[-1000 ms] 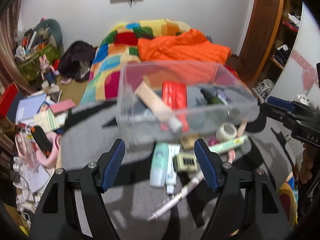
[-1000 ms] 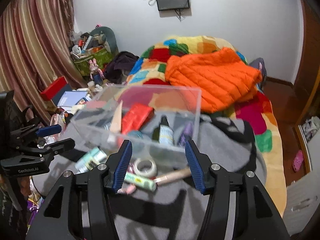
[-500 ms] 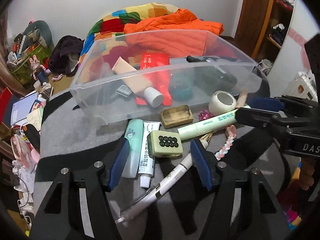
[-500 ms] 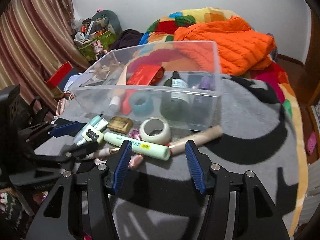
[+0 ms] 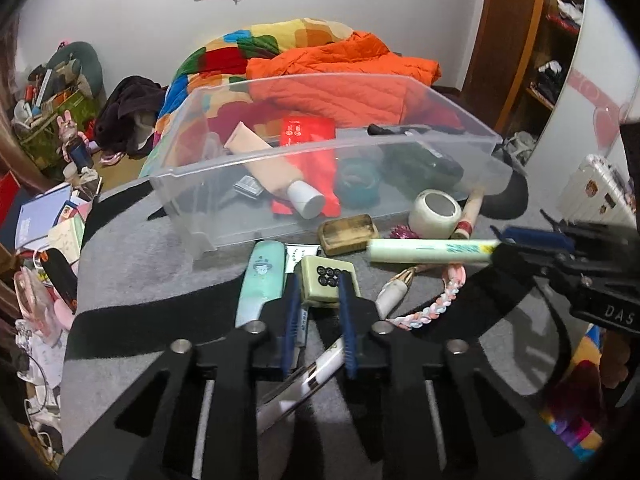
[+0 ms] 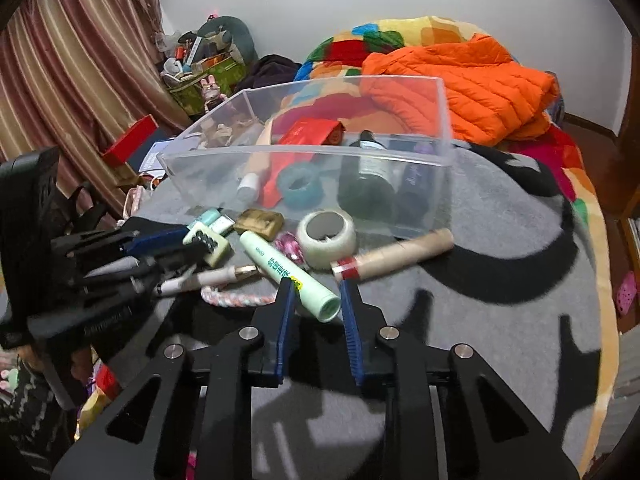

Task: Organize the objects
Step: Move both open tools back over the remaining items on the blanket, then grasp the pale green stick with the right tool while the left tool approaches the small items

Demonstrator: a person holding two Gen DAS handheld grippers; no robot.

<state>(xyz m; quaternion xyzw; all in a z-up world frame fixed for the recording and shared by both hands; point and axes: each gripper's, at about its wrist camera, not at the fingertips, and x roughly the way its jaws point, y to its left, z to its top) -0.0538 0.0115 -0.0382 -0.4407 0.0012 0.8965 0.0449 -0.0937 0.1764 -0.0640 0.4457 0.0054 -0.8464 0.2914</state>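
The left gripper (image 5: 319, 294) has just closed on the pale green block (image 5: 325, 283) with black dots. The right gripper (image 6: 316, 298) has just closed on the green tube (image 6: 286, 272), printed "MINISO"; its long axis runs from 10 to 4 o'clock, before the clear box (image 6: 400, 196) on the grey blanket (image 6: 500, 320).

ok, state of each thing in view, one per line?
left gripper: jaws just closed, shut on the mahjong-tile block
right gripper: jaws just closed, shut on the pale green tube
clear bin: lidless, partly filled
tape roll: on the blanket, outside the bin
beige tube: capped, in the bin
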